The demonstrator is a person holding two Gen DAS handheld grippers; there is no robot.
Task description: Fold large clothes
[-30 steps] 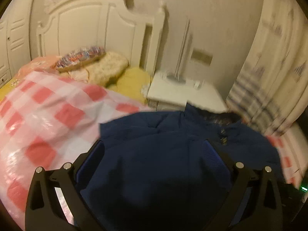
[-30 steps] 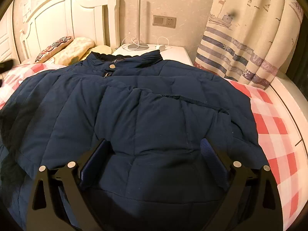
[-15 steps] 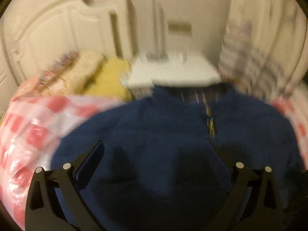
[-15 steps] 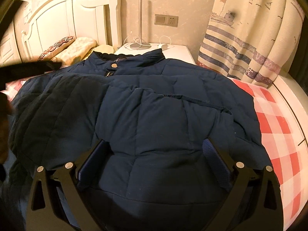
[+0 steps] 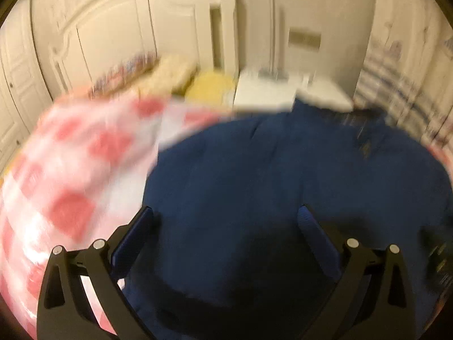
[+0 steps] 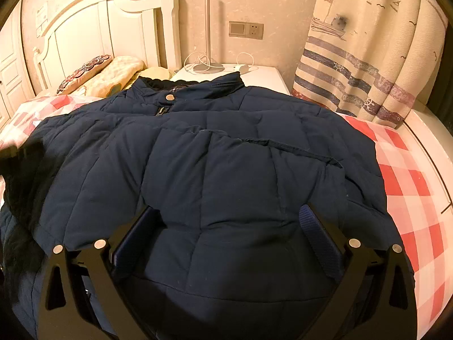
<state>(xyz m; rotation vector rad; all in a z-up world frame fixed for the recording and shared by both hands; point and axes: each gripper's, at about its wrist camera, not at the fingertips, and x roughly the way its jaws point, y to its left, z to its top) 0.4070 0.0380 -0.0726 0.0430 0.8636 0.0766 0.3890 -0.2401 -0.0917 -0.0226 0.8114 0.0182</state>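
Bedroom setting: a bed with a red-and-white checked cover (image 6: 407,175) stands against a cream wall, its white headboard (image 6: 93,31) at the far end. Pillows (image 6: 113,70) lie by the headboard. Beside the bed stands a white nightstand (image 6: 263,79) carrying a slim lamp (image 6: 208,28) and a loose white cable (image 6: 198,59). A wall socket (image 6: 245,30) sits above it, and a curtain with blue stripes and boat prints (image 6: 368,56) hangs to the right.

I see the navy padded jacket (image 6: 215,170) spread flat over the checked cover, collar (image 6: 195,85) toward the nightstand, front side up, with a snap button visible at the neck. One sleeve is folded across the chest; its cuff edge runs diagonally over the front panel.

I read the right gripper (image 6: 226,215) as fully spread, its fingers (image 6: 320,238) standing over the lower part of the jacket with fabric visible between them; the pads do not press on it.

The left wrist view is heavily blurred. In it the left gripper (image 5: 225,218) also stands wide apart over the jacket (image 5: 254,184), near the garment's left edge where it meets the checked cover (image 5: 70,170). Nothing is clamped between its fingers (image 5: 133,235).
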